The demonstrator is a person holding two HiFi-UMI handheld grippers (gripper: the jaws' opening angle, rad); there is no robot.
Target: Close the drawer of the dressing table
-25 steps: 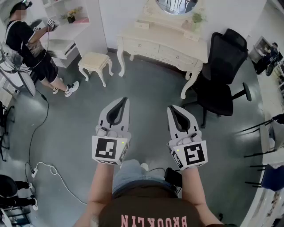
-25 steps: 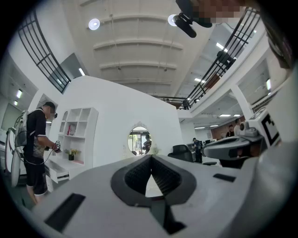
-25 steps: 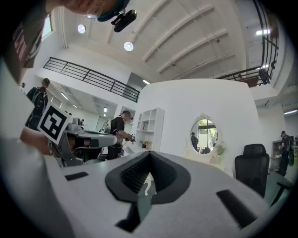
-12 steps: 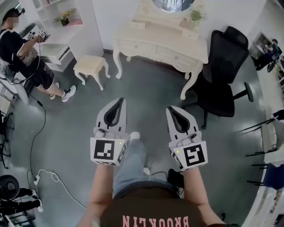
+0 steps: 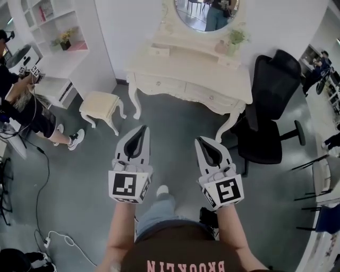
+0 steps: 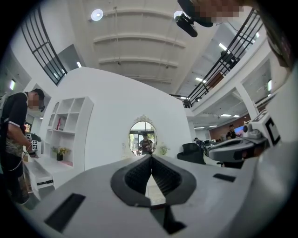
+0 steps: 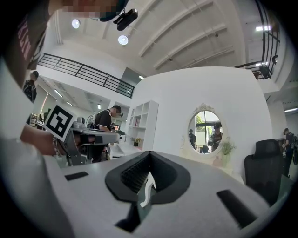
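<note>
A grey floor (image 5: 79, 164) fills most of the head view, with a white wall (image 5: 133, 26) across the top of the frame. Against that wall, at upper centre, stands the cream dressing table (image 5: 191, 71) on curved legs. Its long front drawers look flush as far as this view shows, while a small drawer (image 5: 159, 51) in the raised tier under the mirror seems to stick out a little; the detail is too small to be sure. A black office chair (image 5: 271, 106) sits just beside the table's right end, at right of centre. A white shelving unit (image 5: 53, 32) occupies the upper left corner, and another person (image 5: 26, 106) stands in front of it at the left edge. A cream stool (image 5: 99, 103) is on the floor between the shelving and the table. In the lower middle, well apart from the table, the left gripper (image 5: 143, 128) and the right gripper (image 5: 199, 139) are held side by side, both aimed towards the table. In each gripper's own view the jaws meet at the tips with nothing between them, so the left gripper (image 6: 150, 157) and the right gripper (image 7: 149, 154) are both closed and empty. The oval mirror (image 5: 207, 13) tops the table, a small potted plant (image 5: 237, 37) stands at its right, and a white cable (image 5: 58, 239) trails at lower left.
</note>
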